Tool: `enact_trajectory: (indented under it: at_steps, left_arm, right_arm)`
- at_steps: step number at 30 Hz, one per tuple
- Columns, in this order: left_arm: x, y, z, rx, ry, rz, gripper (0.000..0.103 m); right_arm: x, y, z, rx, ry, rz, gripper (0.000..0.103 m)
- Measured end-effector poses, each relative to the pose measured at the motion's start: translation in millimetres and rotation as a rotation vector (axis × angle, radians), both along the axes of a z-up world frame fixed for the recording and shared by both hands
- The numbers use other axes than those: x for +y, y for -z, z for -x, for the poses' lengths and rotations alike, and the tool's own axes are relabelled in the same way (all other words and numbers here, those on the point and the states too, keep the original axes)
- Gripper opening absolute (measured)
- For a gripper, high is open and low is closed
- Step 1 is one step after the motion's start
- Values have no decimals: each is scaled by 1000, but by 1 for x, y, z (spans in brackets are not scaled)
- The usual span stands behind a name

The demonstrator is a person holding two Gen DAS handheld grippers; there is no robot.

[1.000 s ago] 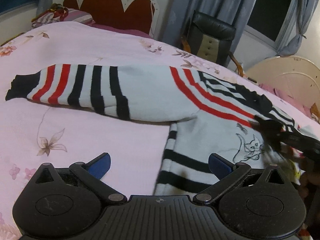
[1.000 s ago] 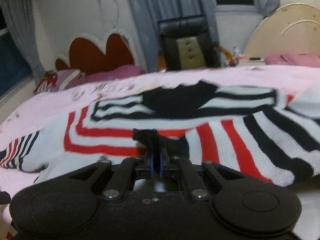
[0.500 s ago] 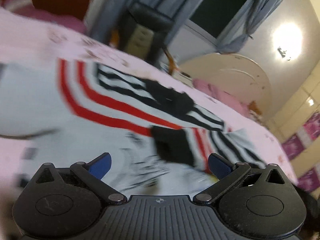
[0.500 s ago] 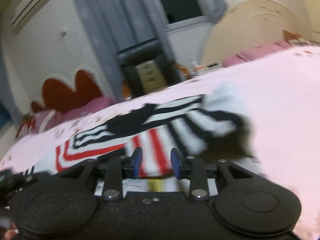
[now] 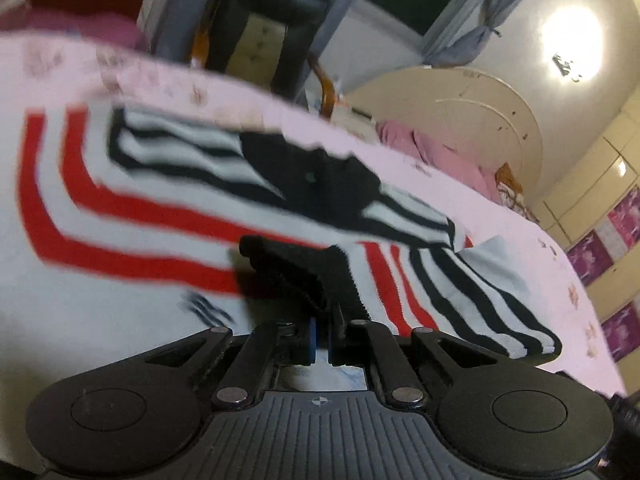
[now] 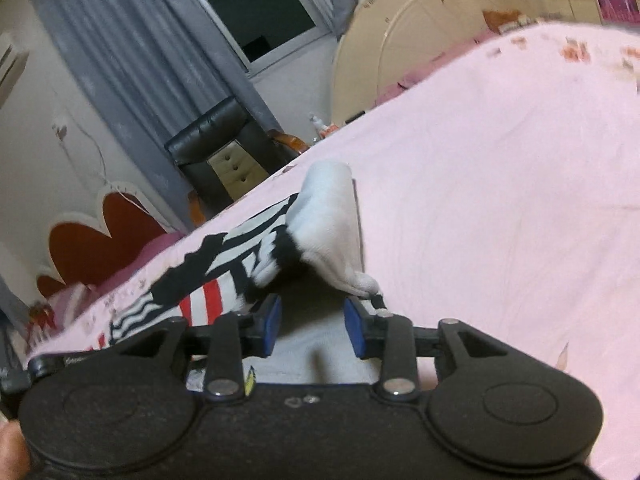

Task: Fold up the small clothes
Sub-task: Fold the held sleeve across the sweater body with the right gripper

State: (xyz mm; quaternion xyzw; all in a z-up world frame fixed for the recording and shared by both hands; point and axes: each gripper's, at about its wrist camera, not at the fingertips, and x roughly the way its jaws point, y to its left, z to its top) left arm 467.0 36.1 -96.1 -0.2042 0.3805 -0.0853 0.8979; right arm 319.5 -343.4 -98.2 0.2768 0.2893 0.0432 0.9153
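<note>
A small white sweater (image 5: 120, 220) with red and black stripes lies spread on a pink bed sheet (image 6: 500, 200). In the left wrist view my left gripper (image 5: 320, 336) is shut on the black cuff (image 5: 304, 272) of the right sleeve, which is folded in over the sweater's body. In the right wrist view my right gripper (image 6: 312, 328) is open and empty, just in front of the folded sleeve's white bend (image 6: 332, 232); the sweater's white hem lies under its fingers.
A black padded chair (image 5: 260, 40) stands past the bed's far edge. A red headboard (image 6: 92, 240) and pillows are at the left. A round cream board (image 6: 420, 32) leans on the wall, with pink bedding (image 5: 440, 156) beside it.
My left gripper swung right and closed on the sleeve's black cuff. My right gripper let go of that cuff, opened and drew back to the right.
</note>
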Motion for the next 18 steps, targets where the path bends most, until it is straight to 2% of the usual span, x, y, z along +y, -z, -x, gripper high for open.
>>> enact_trajectory:
  at_steps: [1,3,8,13,15,17,18]
  left_arm:
    - [7,-3,1,-6,-4,-18,5]
    - [19,-6,2,-12,-13,-47,5]
    - [43,-2,4,3,-20,-58,5]
    - [43,10,7,15,-12,-67,5]
    - [44,14,7,18,-15,-62,5]
    - [44,14,7,15,-16,-62,5]
    - [44,11,8,-2,-15,-66,5]
  right_arm:
    - [-2,2,-3,5,-3,-33,47]
    - [-6,7,-10,16,-11,-112,50]
    - [-18,33,-31,78,-7,-369,50]
    - [-25,53,-52,130,41,-438,48]
    - [-30,58,-57,134,56,-461,41]
    - [-33,60,-60,148,62,-439,23]
    - [-31,59,-59,160,66,-391,7]
